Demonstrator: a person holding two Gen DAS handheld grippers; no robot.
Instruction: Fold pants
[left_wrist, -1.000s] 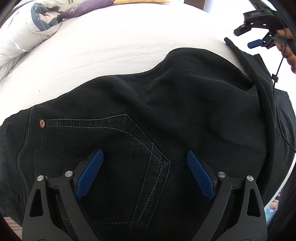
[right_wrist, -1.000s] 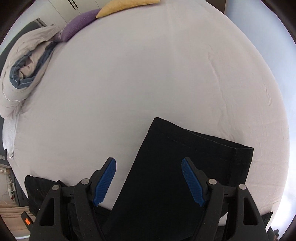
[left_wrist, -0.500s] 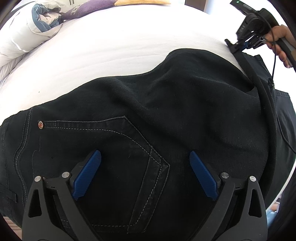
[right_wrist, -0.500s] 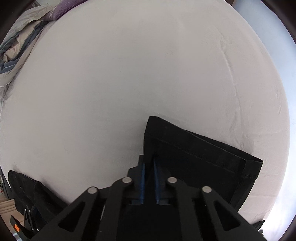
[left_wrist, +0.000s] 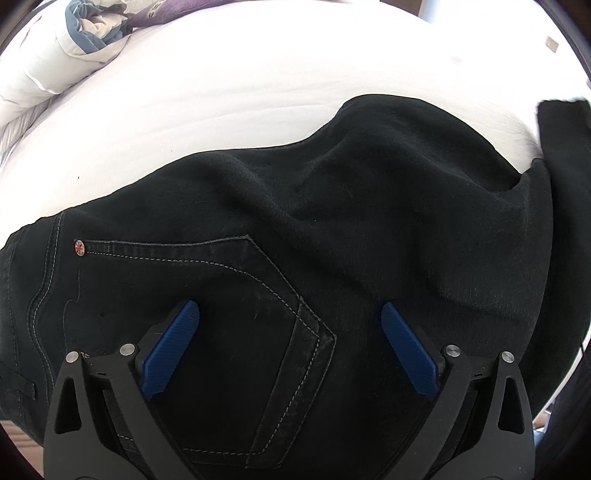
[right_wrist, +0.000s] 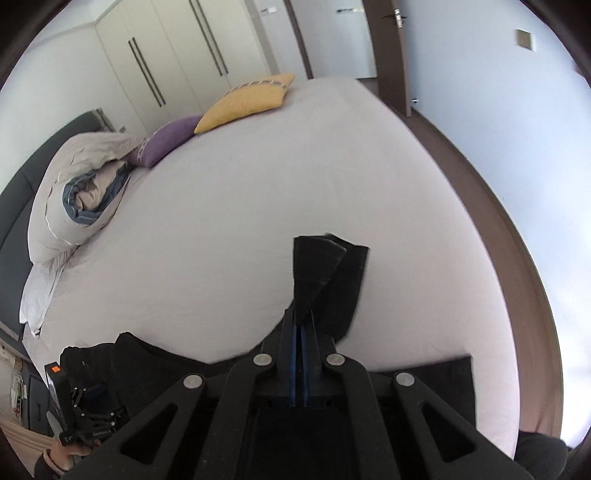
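- Left wrist view: left gripper (left_wrist: 288, 325) fingers spread wide, poised over pants (left_wrist: 332, 229) seat, back pocket (left_wrist: 236, 295) between them; nothing pinched, probably ready to pin fabric on bed (left_wrist: 221, 110).
- Right wrist view: right gripper (right_wrist: 303, 325) fingers pressed together, pinching leg hem (right_wrist: 325, 273), raised ahead to carry over for folding.

The pants (left_wrist: 332, 229) run off the left wrist view at six and nine o'clock, their waistband cut away. In the right wrist view the right tongs (right_wrist: 301, 332) hide the cloth between them, and the raised hem (right_wrist: 325, 266) is blurred.
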